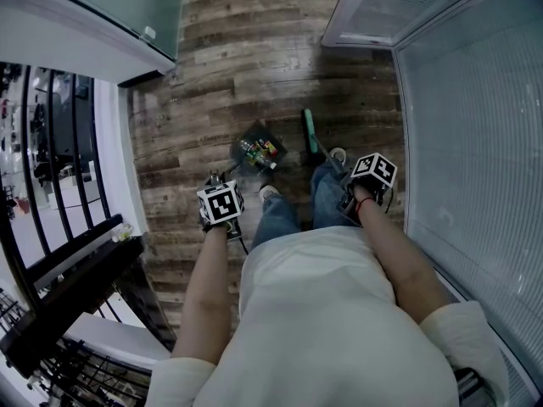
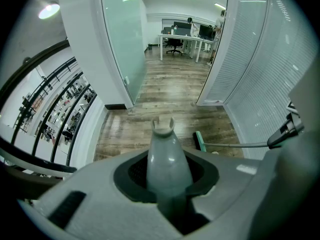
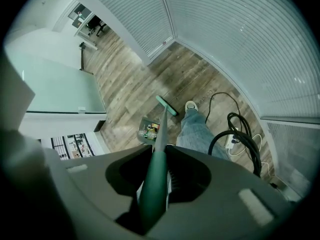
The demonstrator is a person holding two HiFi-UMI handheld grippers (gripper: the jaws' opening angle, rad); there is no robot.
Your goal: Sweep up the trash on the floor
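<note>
Left gripper [image 1: 222, 206]: its fingers [image 2: 131, 176] are clamped on the grey dustpan handle [image 2: 166, 156]. The handle stands upright between them and ends in a notched tip.

Right gripper [image 1: 370, 179]: its fingers [image 3: 184, 176] are clamped on the green broom handle [image 3: 154, 184]. The shaft runs down and forward from the grip to the floor.

Person: standing, in a white top and blue jeans [image 1: 329, 195]. One grey shoe [image 1: 268, 192] sits just behind the dustpan. The other shoe [image 3: 191, 105] lies beside the broom head.

Dustpan [image 1: 254, 132]: dark, resting on the wooden plank floor [image 1: 237, 58] just ahead of the feet and below the left gripper. The trash [image 1: 260, 149], a small heap of mixed coloured scraps, lies inside the pan.

Broom head [image 1: 310, 130]: green, narrow, down on the floor just to the right of the dustpan and apart from it.

Surroundings: a coiled black cable [image 3: 242, 139] and a white power strip [image 3: 231, 143] lie on the floor against the right-hand wall, behind the person. A white slatted partition [image 1: 475, 142] runs along the right. A black railing [image 1: 51, 142] runs along the left. Farther off, the left gripper view shows an office area with desks [image 2: 180, 38] and chairs.
</note>
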